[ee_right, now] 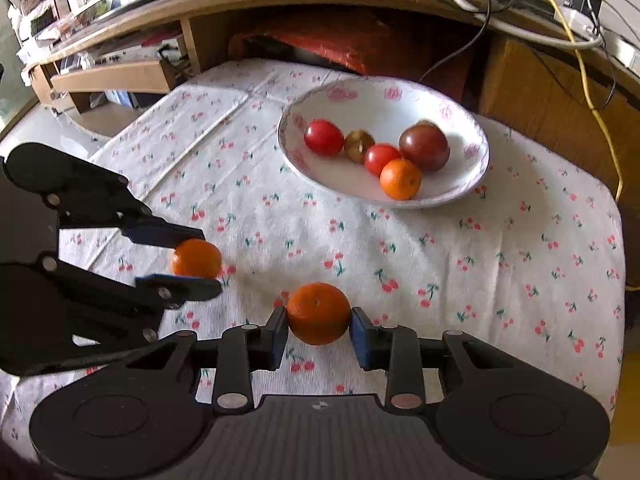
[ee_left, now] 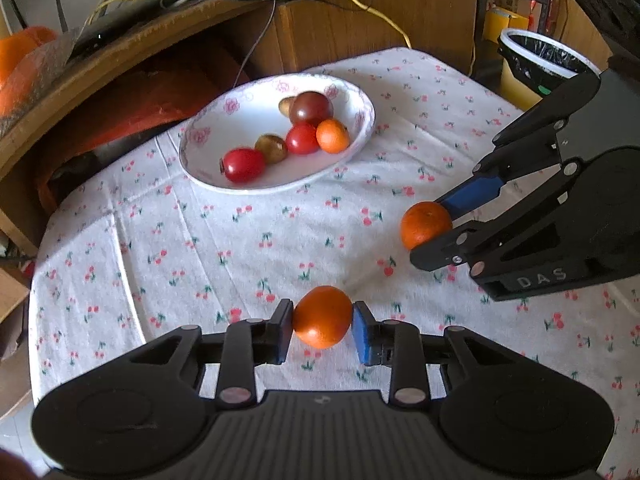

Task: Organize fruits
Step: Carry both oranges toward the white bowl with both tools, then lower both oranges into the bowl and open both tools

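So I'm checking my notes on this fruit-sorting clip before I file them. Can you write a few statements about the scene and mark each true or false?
1. Each gripper holds an orange. True: the left gripper clamps one orange, the right gripper another.
2. The bowl is empty. False: it holds tomatoes, a small orange and other fruit.
3. The tablecloth has a cherry print. True.
4. The bowl sits on bare wood. False: it sits on the tablecloth.
5. The dark tomato lies outside the bowl. False: it is inside.
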Demonstrator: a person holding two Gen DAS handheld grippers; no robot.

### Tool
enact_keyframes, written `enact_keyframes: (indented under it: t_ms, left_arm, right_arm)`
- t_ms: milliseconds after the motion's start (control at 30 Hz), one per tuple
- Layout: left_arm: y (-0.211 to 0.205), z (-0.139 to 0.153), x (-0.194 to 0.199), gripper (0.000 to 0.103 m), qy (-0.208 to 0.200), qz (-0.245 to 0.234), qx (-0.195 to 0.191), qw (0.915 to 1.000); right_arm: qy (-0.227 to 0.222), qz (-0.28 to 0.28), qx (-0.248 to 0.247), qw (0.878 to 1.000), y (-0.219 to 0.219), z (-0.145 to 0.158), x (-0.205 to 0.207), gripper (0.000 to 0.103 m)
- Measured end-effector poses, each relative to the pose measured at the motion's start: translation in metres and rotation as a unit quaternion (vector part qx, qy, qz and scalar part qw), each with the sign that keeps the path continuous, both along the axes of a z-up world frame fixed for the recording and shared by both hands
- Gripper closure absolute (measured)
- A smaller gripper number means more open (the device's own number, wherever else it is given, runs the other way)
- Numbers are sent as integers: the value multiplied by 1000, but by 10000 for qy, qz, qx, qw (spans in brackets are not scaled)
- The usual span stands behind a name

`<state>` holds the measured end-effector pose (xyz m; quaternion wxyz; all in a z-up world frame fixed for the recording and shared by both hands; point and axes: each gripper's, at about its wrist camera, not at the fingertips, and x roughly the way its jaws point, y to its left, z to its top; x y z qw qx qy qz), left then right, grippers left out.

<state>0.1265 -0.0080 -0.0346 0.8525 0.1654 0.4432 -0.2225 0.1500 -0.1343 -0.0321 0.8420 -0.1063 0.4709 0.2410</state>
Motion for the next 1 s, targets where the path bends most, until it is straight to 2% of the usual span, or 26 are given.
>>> enact_keyframes:
  t_ms: [600,1000]
  left_arm:
    - [-16,22,48,63,-500,263,-79,9984]
    - [-25,15,78,64,-535,347,-85,9979]
  right_arm:
    - [-506,-406,296,9975,-8,24,34,75]
    - [-520,-616,266,9964,-16,14,59,74]
